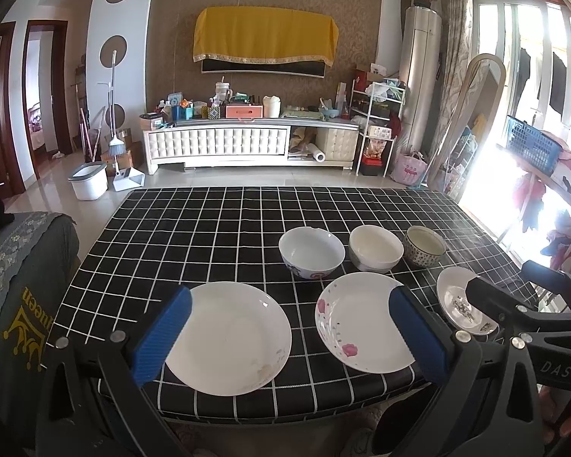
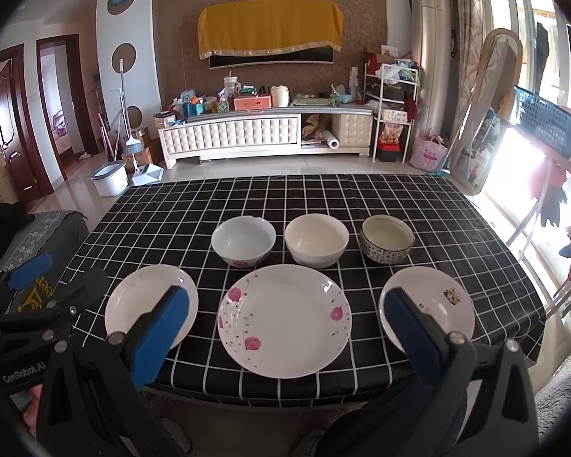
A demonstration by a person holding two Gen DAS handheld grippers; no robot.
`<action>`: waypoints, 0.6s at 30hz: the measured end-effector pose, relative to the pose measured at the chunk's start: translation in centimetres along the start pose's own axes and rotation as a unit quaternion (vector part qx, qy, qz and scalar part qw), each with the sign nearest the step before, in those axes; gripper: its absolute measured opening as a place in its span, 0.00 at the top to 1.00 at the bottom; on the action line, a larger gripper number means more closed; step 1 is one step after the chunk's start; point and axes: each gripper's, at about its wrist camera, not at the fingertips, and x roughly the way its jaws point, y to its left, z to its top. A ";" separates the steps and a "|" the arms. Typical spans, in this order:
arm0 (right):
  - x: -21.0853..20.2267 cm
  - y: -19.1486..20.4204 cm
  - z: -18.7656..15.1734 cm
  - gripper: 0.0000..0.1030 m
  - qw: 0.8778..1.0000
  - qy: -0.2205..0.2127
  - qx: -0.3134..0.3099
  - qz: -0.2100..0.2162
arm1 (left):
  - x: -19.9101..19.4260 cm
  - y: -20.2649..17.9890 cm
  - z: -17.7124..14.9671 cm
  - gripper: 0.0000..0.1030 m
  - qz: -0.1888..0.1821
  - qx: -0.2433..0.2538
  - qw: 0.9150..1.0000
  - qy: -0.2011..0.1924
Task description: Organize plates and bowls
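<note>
Plates and bowls laid out in two rows on a checked surface (image 2: 418, 205), with both grippers held above its near edge.

Three plates are set in the near row: a plain white plate (image 1: 228, 337) on the left, a pink-flowered plate (image 2: 284, 320) in the middle and a small decorated plate (image 2: 434, 304) on the right. Behind them three bowls are lined up, well apart from one another: a white bowl with a pink motif (image 2: 243, 242), a cream bowl (image 2: 317, 240) and a patterned bowl (image 2: 387, 239). The left gripper (image 1: 289, 342) is shown with its blue fingers (image 1: 163, 337) spread wide and nothing between them; the right gripper (image 2: 283, 337) is likewise seen parted and empty, with the flowered plate framed between its fingers (image 2: 160, 337). No dish is touched by either gripper.
</note>
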 end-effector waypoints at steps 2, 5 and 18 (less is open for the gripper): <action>0.1 -0.1 0.0 0.00 1.000 0.001 0.000 0.001 | 0.0 0.0 0.0 0.01 0.001 -0.001 1.000 0.000; 0.1 -0.1 0.0 0.00 1.000 0.002 -0.001 0.000 | 0.1 0.0 -0.1 0.01 0.001 0.001 1.000 0.001; 0.2 -0.1 -0.1 0.00 1.000 0.007 -0.001 0.003 | 0.2 -0.4 -0.2 0.01 0.002 0.004 1.000 0.006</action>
